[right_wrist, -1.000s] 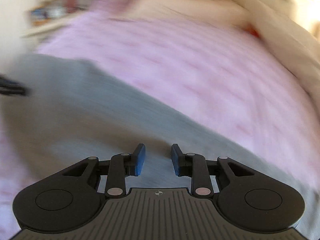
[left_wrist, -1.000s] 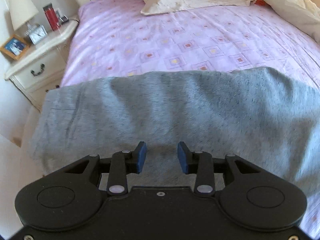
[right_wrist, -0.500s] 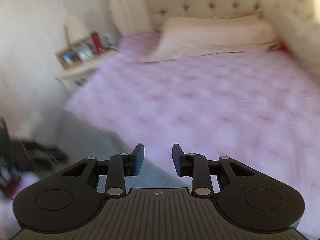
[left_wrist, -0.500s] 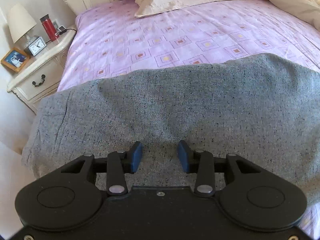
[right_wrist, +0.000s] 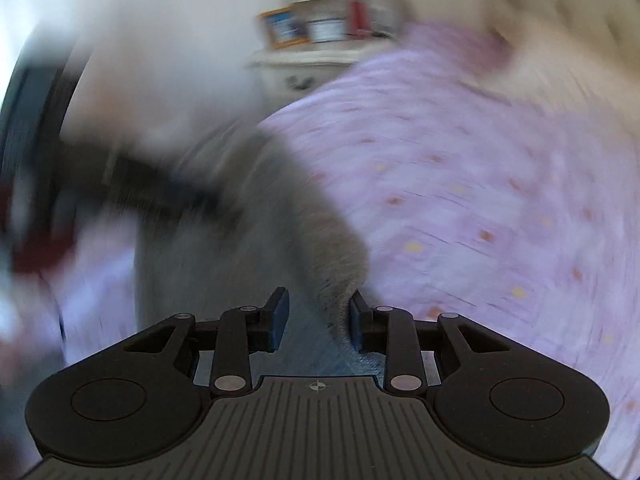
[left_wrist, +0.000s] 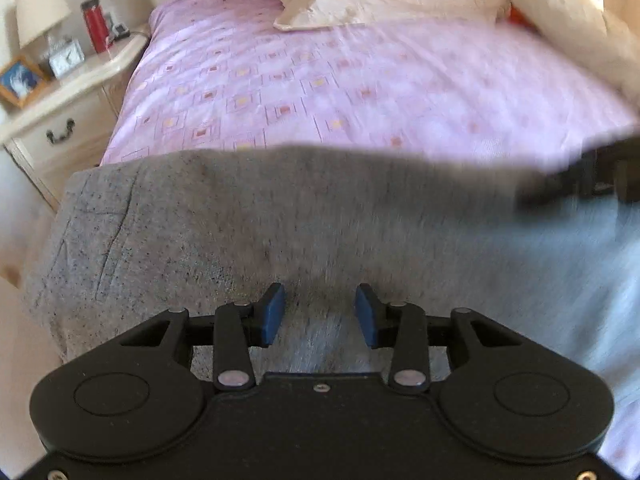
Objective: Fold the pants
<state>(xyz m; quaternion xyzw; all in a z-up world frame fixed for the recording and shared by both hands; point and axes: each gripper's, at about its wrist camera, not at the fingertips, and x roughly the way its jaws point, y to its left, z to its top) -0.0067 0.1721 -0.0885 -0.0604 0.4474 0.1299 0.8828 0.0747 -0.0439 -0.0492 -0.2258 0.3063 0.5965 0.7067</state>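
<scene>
Your left claw (left_wrist: pixel 320 314) stood part-way apart with nothing between its blue pads (left_wrist: pixel 273 312), hanging just over the grey pants (left_wrist: pixel 224 224). Your right claw (right_wrist: pixel 316 316) also stood at a narrow gap; a grey edge of the cloth ran up beside its right pad, but the blur was too heavy to say whether that pad touched it, and nothing looked pinched.

The pants lay flat across the near part of the bed (left_wrist: pixel 304 76), on the purple patterned sheet, with one end draped toward the bed's left edge near the nightstand (left_wrist: pixel 60 120). In the left wrist view your right claw showed as a dark smear at the far right end of the cloth.

You should have expected this fabric to behave as a soft, fairly thick knit: light, limp, with no stiffness to hold a fold unsupported, and likely to drag on the sheet rather than slide. It was not fragile. The best hold, I judged, was a pinch on an outer edge or corner at each end, taking all layers together so the fold stayed even.
</scene>
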